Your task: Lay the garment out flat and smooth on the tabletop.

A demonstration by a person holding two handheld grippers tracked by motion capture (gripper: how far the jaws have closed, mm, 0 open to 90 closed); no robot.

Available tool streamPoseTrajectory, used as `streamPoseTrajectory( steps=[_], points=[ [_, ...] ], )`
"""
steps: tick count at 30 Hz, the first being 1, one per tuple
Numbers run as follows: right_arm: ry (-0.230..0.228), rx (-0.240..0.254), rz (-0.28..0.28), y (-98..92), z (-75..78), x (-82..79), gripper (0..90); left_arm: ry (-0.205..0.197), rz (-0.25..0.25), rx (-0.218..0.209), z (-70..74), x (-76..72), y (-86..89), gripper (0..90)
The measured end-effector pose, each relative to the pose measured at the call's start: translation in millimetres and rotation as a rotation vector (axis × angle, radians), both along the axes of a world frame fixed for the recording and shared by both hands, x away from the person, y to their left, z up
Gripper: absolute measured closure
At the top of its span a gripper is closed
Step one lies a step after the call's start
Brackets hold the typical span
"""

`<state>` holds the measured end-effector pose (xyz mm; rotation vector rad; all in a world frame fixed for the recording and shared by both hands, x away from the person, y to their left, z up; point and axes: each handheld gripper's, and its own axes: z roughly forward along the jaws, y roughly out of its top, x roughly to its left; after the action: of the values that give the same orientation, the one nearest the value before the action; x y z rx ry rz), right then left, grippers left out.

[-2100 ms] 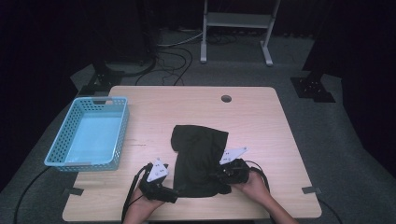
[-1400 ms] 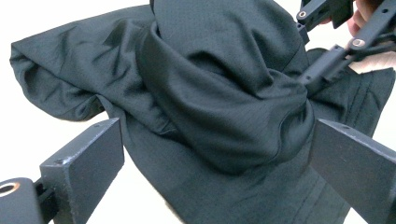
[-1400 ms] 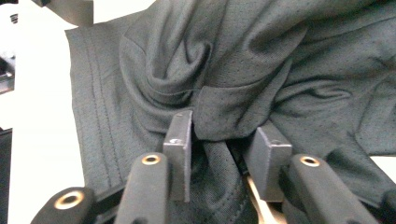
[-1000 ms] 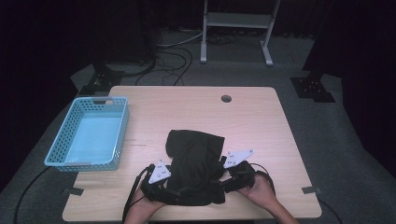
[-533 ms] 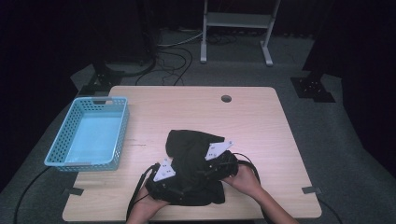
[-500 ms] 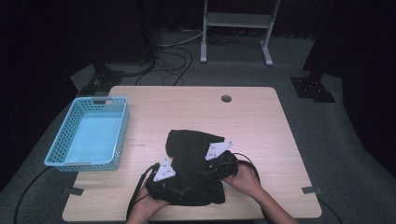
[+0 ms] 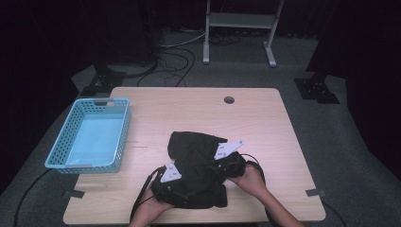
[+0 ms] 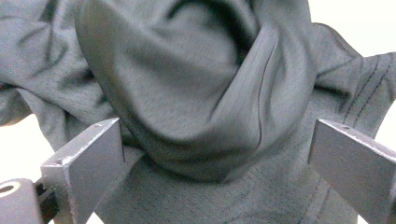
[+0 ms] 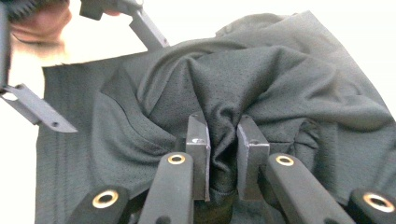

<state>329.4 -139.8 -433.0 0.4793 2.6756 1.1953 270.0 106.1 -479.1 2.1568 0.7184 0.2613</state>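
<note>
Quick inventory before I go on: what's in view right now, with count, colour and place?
Garment: 1, black, bunched at table's near middle.
Basket: 1, light blue, table's left side.
Table: 1, light wood, round hole near far edge.
Stand: 1, grey, floor beyond table.
Left gripper: 1, black jaws wide apart around a garment fold.
Right gripper: 1, jaws just closed, pinching a garment fold.
Hands: 2, near edge.

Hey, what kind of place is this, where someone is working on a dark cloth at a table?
Probably a lab or studio set up for recording, not a home. A plain wooden table stands on grey carpet, cables trail across the floor, and a metal stand sits against dark surroundings behind.
</note>
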Motion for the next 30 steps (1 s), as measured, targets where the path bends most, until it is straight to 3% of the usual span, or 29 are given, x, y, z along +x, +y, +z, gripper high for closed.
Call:
streamPoseTrajectory(
  steps=[9,16,17,18,25,30],
  points=[
    [-0.001,0.014,-0.072,-43.8,11.8,-8.3,79.1,0.018,-0.01,0.035,-2.9,-0.4,-3.0,3.9],
    [-0.003,-0.032,-0.156,-93.6,19.9,-18.7,79.0,0.025,-0.003,0.074,-1.4,-1.1,-5.7,4.0],
    [-0.003,-0.032,-0.156,-93.6,19.9,-18.7,79.0,0.027,-0.003,0.077,-1.0,-1.0,-5.9,4.0],
    [0.011,-0.039,-0.175,-106.3,19.0,-21.2,78.9,0.029,-0.001,0.077,-0.7,-1.0,-6.0,4.5],
    [0.05,-0.077,-0.249,-146.2,9.1,-28.2,78.8,0.036,0.004,0.101,0.9,-1.4,-6.3,4.6],
    [0.09,-0.068,-0.327,-180.1,-3.0,-35.4,78.5,0.04,0.006,0.11,1.6,-1.3,-5.8,4.7]
  ],
)
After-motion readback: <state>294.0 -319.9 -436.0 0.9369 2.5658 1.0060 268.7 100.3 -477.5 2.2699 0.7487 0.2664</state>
